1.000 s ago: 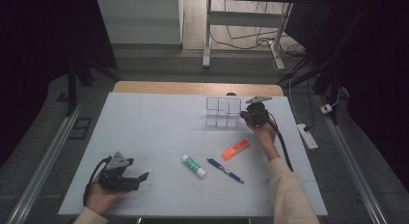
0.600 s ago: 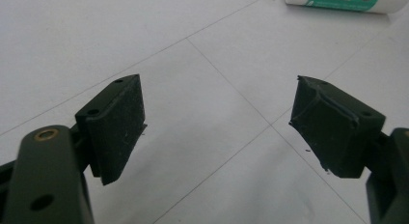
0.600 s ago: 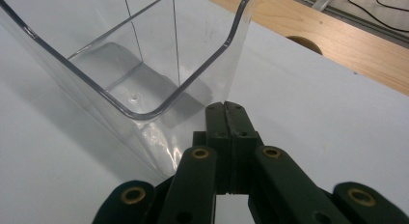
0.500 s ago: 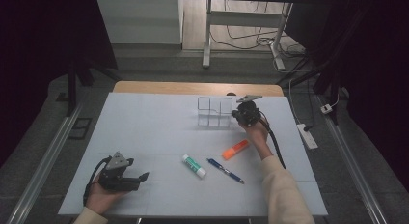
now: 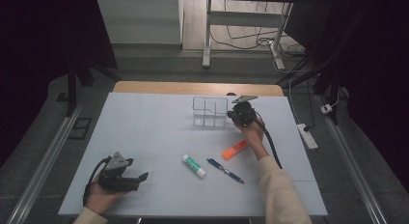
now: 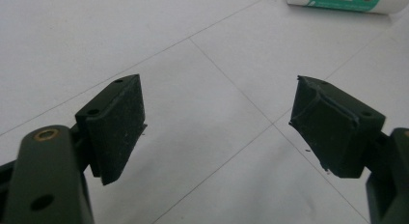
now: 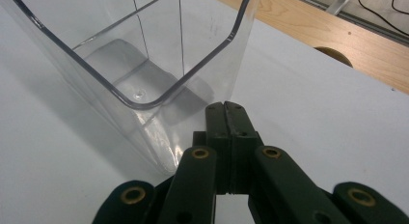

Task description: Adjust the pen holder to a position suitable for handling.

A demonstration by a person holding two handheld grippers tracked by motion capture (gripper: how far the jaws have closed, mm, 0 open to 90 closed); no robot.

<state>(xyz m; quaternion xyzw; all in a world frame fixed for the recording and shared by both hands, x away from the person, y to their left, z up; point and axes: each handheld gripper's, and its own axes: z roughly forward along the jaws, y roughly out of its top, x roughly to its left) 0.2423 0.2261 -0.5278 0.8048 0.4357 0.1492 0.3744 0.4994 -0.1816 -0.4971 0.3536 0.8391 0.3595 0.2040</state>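
We are looking down at the wide pale grey table top [image 5: 144,137], its surface crossed by thin seam lines, with a strip of light wooden board [image 5: 193,87] showing along its far edge. Beyond it a white metal desk frame [image 5: 208,35] is standing on the floor with black cables around it.

Next in size, the clear plastic organiser box with inner dividers [image 5: 209,111] is sitting upright on the far middle part of the table. In the right gripper view its transparent corner wall [image 7: 144,89] is rising just ahead of the jaws, slightly left of them.

The right gripper [image 5: 240,113] is sitting just beside the box's right side, the hand behind it. We are seeing its two black jaws pressed flat together [image 7: 225,113], nothing visibly between them, the tips at the box's near wall; whether they are touching it we cannot tell.

The left gripper [image 5: 141,177] is resting in the left hand [image 5: 99,197] at the near left of the table, well apart from the box. Its jaws are standing wide [image 6: 217,122] with only bare table between the pads.

Smaller things are lying between the two hands: the white glue stick with green label [image 5: 194,165], the dark blue pen [image 5: 225,170] just right of it, and the short orange marker [image 5: 234,149] beside the right forearm.
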